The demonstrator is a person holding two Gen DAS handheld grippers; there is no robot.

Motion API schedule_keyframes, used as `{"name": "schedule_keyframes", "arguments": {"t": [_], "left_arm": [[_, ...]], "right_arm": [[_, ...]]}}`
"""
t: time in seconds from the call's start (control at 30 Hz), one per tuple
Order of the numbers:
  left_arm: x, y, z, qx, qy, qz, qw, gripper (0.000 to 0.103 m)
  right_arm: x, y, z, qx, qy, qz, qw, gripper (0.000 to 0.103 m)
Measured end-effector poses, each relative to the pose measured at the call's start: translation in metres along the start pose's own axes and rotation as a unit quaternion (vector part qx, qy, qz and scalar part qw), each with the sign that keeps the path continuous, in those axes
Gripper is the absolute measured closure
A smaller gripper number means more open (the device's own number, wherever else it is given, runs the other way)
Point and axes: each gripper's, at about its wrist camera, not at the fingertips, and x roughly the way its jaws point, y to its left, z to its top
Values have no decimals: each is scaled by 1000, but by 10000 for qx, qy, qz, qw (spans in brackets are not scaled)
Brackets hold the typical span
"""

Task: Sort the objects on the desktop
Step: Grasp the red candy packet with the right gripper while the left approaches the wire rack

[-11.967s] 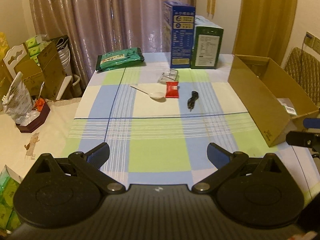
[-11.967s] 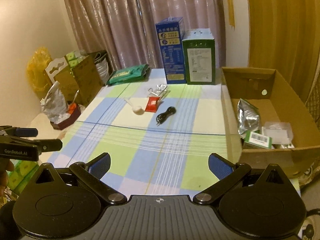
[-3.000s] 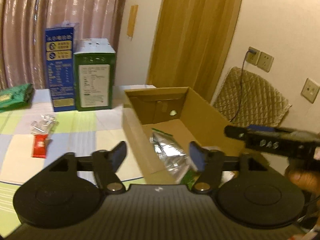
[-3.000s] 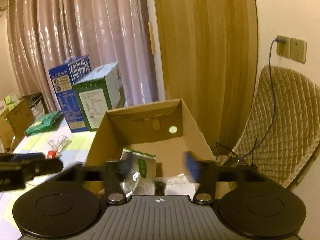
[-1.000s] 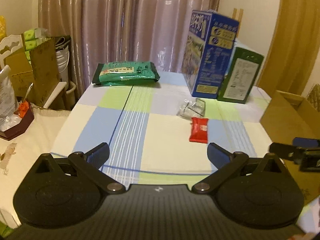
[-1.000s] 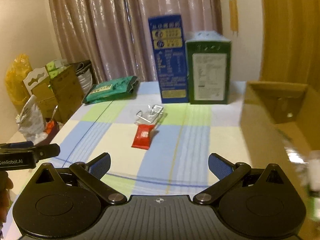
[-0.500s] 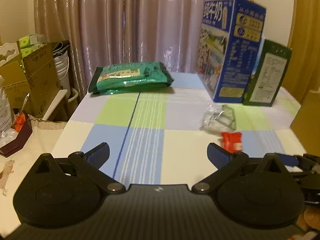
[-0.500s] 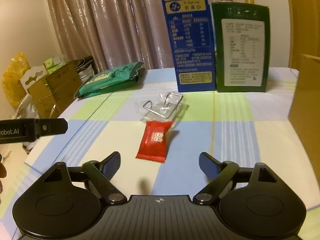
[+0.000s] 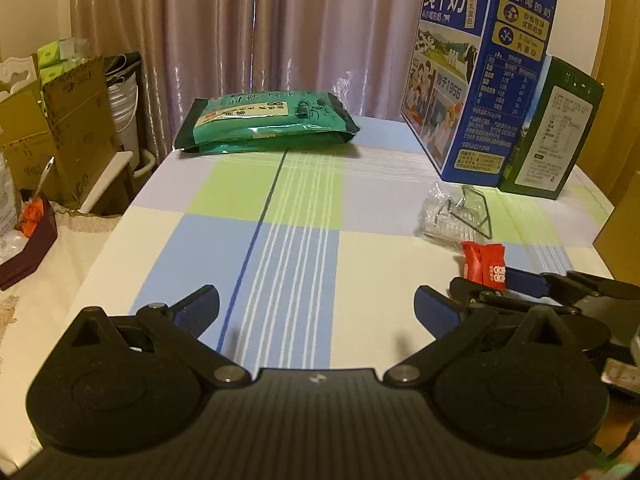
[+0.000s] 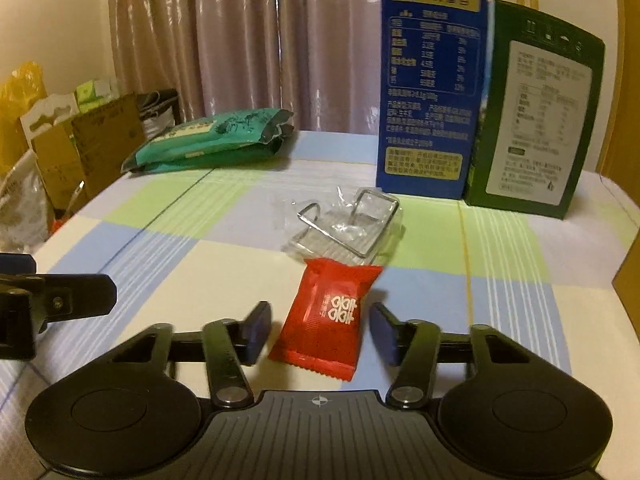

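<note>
Red foil, the candy packet lies flat on the checked tablecloth between the right gripper's closing jaws, pads not yet touching it. Its long axis runs near-to-far, tilted slightly right. White logo characters, unreadable. The left gripper hovers wide apart, empty, left of it.

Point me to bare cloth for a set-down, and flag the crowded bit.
Free: the checked cloth between the green packet and the left gripper. Crowded: below the blue carton, where the clear bag, red sachet and closing right gripper bunch.
</note>
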Motion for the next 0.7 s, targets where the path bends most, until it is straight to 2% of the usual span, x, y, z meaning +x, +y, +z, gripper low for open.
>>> {"name": "schedule_keyframes", "arguments": {"t": [0.17,0.33,0.6,0.7], "left_arm": [[-2,-2,-1,76,-134,80,9998,1],[-2,-23,-3,561,-321,136,9978,1],[19,-74,6,1187,-312,-530,9910,1],[33,-94,13,1399,-512,-751,9860,1]], "right_arm": [[-1,-2,-1,-158,13,-85,9998,74],[-17,-24,-2,-101,-1,-135,9999,77],[-40,-82,-3,103,-2,-462,9989,77],[-45,-100,-6,160,42,-498,9986,77]]}}
